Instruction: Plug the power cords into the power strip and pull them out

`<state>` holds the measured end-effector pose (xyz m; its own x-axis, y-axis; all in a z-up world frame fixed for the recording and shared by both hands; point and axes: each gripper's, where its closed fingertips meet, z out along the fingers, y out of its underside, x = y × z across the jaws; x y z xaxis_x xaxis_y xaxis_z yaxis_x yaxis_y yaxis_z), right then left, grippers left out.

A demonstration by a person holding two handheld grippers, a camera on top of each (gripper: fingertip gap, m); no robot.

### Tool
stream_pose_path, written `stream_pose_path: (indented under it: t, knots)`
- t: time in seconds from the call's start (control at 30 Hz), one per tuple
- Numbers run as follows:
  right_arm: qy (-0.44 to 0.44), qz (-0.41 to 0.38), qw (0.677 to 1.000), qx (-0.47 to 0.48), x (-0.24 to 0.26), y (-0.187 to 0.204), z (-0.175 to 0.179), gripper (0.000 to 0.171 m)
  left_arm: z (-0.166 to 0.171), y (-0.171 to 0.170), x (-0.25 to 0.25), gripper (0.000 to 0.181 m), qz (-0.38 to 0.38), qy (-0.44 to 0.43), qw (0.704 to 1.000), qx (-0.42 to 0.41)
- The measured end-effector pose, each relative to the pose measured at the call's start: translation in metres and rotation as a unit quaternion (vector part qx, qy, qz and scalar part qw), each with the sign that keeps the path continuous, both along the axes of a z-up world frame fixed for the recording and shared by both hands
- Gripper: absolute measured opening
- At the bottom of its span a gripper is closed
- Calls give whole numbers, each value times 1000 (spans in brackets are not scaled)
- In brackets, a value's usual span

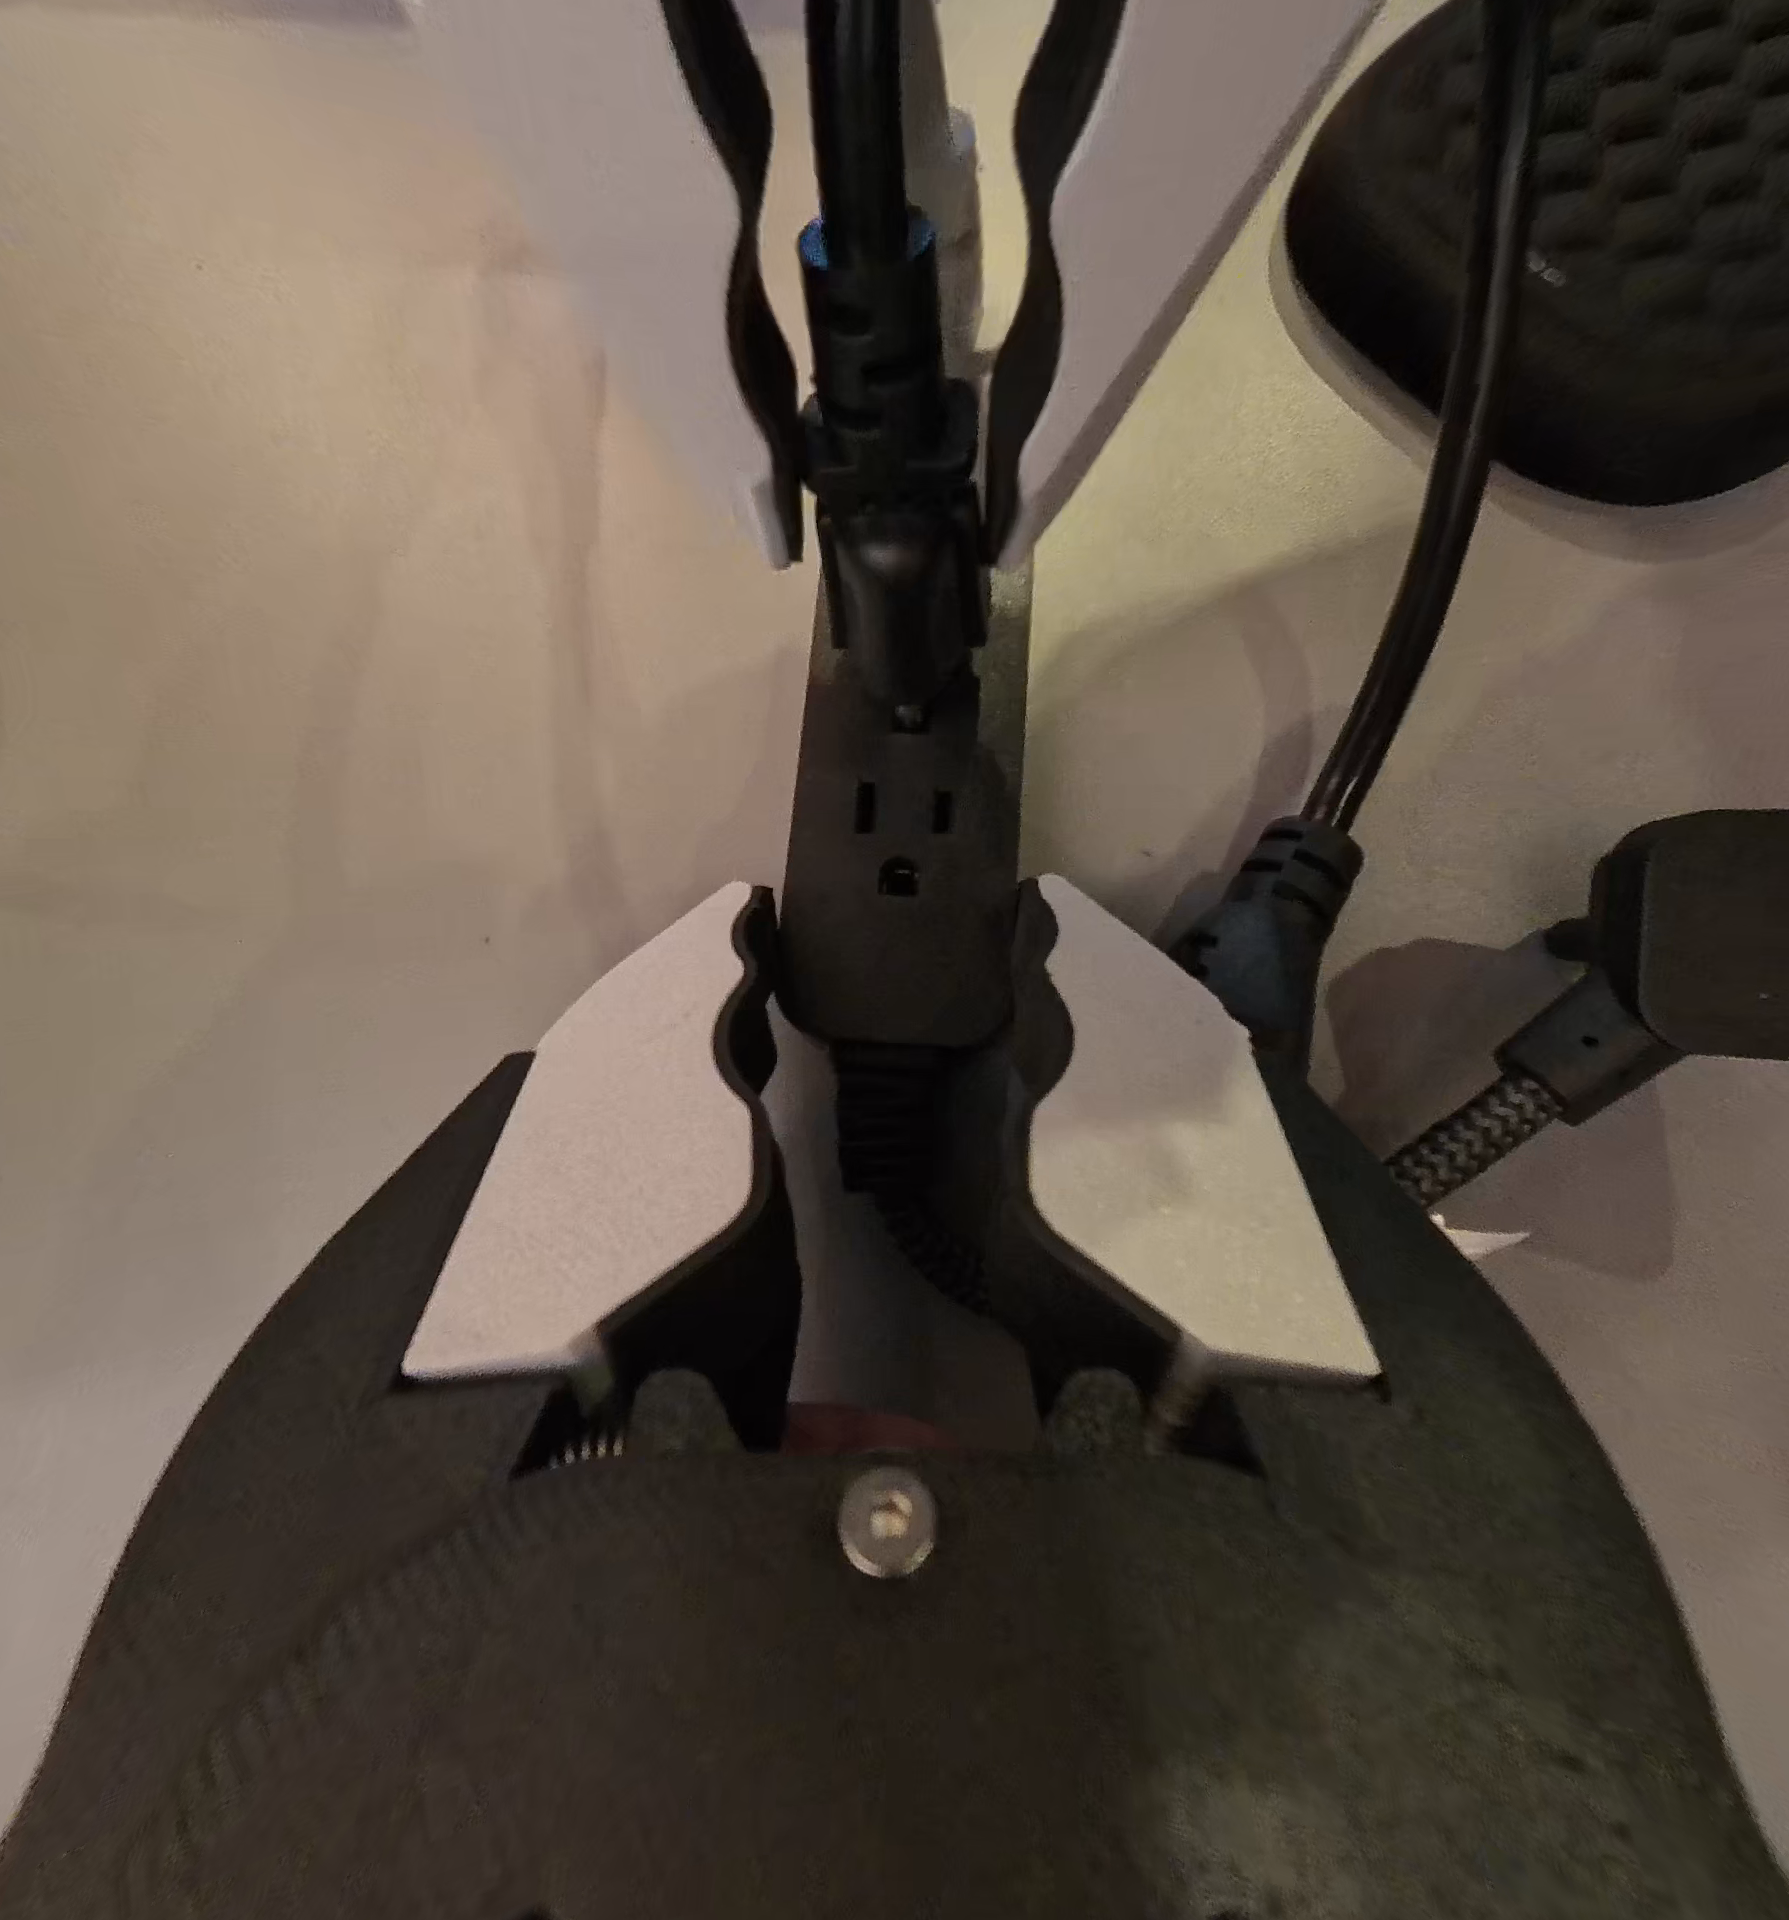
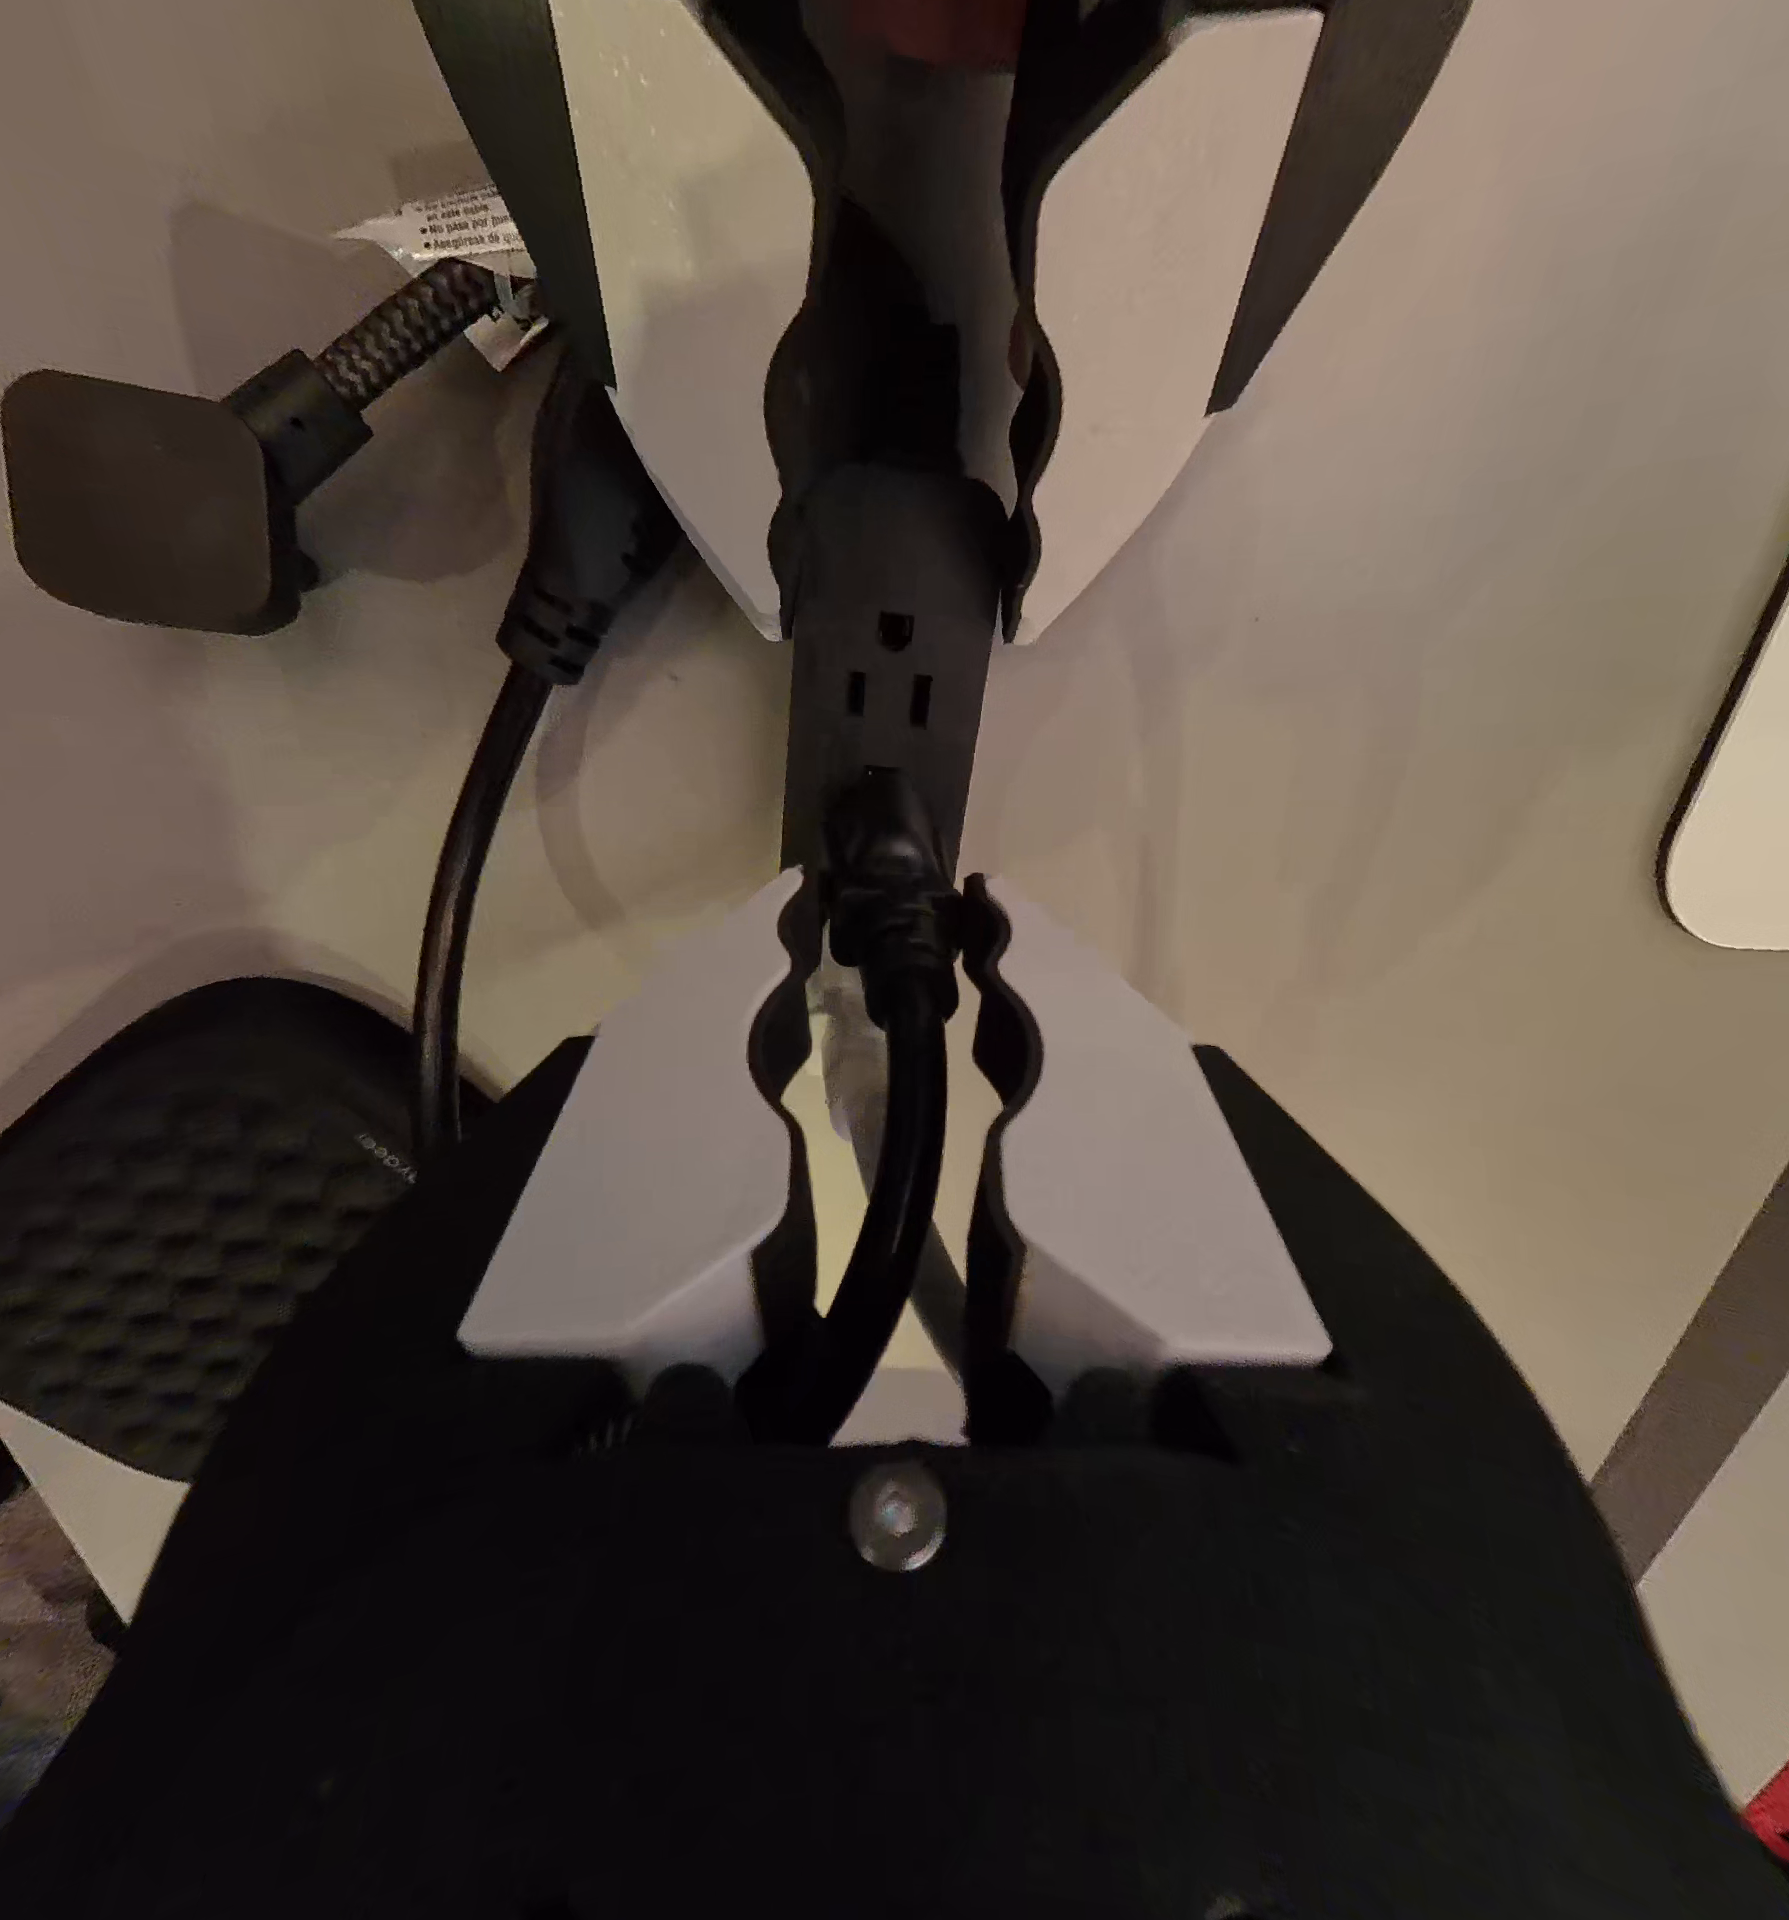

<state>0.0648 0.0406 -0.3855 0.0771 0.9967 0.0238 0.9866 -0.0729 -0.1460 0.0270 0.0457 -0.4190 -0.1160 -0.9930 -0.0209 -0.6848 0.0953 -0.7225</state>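
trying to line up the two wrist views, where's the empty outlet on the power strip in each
Left wrist view: the empty outlet sits centre frame, just above the left gripper, which clamps the power strip.
Right wrist view: the empty outlet is centre, upper-middle, just above the plug held by the right gripper.
Shared landmark: the square black adapter, right edge in the left view, left edge in the right view.

Both views are dim and warm-tinted, with soft shadows on the white table [image 1: 350,623]. Wide-angle distortion bends the edges. The dark gripper bodies lose detail in shadow, and the far plug [image 1: 885,457] is slightly blurred.
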Motion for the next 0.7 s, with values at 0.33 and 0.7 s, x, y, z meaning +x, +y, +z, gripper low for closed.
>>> stream_pose_path:
  t: [0.33,0.7]
  knots:
    - [8,-2,1000,12,3,-4,0,23,0,-1,2,44,-4,-2,1000,2]
    - [-8,14,998,60,2,-7,0,24,1,-2,2,44,-5,-5,1000,8]
